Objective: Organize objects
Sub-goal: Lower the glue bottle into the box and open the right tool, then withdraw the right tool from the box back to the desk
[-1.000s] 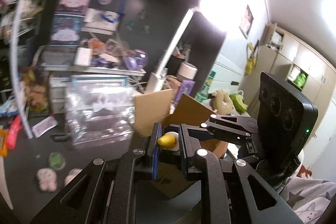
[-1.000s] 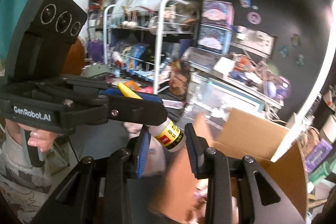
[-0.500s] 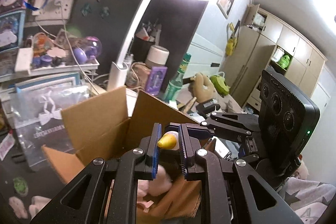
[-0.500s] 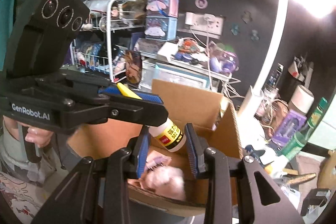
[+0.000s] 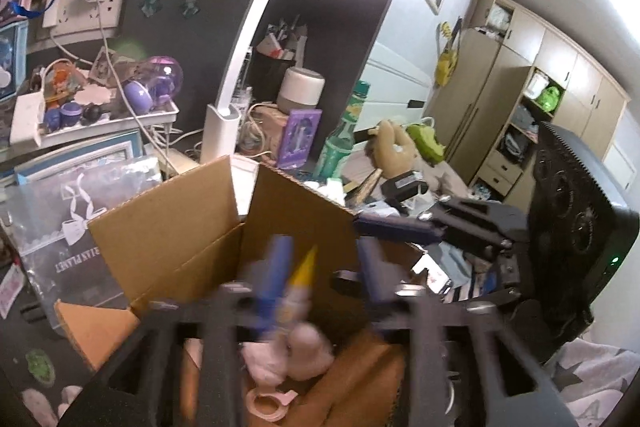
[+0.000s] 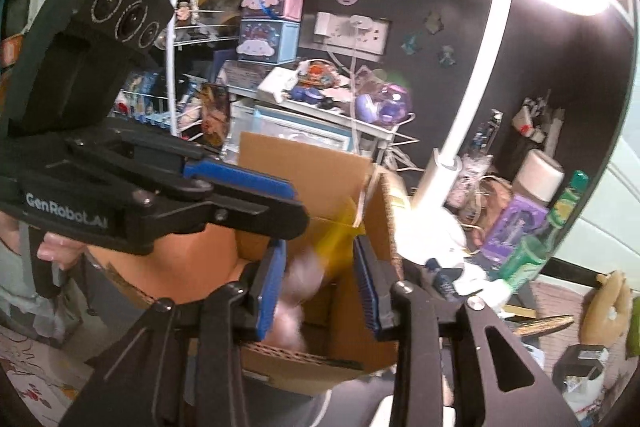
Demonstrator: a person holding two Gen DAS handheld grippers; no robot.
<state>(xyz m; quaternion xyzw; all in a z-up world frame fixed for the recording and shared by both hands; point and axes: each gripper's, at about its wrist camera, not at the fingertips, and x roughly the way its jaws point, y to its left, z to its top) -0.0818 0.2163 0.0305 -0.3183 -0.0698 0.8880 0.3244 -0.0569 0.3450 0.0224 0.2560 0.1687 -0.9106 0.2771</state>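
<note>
An open cardboard box (image 5: 180,247) stands below both grippers, with a pink plush toy (image 5: 296,347) inside it. My left gripper (image 5: 323,273) hangs over the box and its jaws are opening. A small bottle with a yellow tip (image 5: 304,267) is between them, blurred and tilted beside the left pad, with a gap to the other pad. My right gripper (image 6: 320,287) faces the same box (image 6: 304,163), its jaws opening too. The bottle's pale blurred body (image 6: 304,275) shows between its pads, apart from the right pad. The left gripper (image 6: 276,199) reaches in from the left.
A white desk lamp (image 5: 224,123), a green bottle (image 5: 340,143) and a purple box (image 5: 298,139) stand behind the cardboard box. A clear plastic bag (image 5: 80,211) lies to its left. A wire rack (image 6: 172,67) full of small items fills the back left.
Both pairs of jaws have spread apart. The bottle, gripped at its yellow tip and its body before, has come loose and tips down toward the box.
</note>
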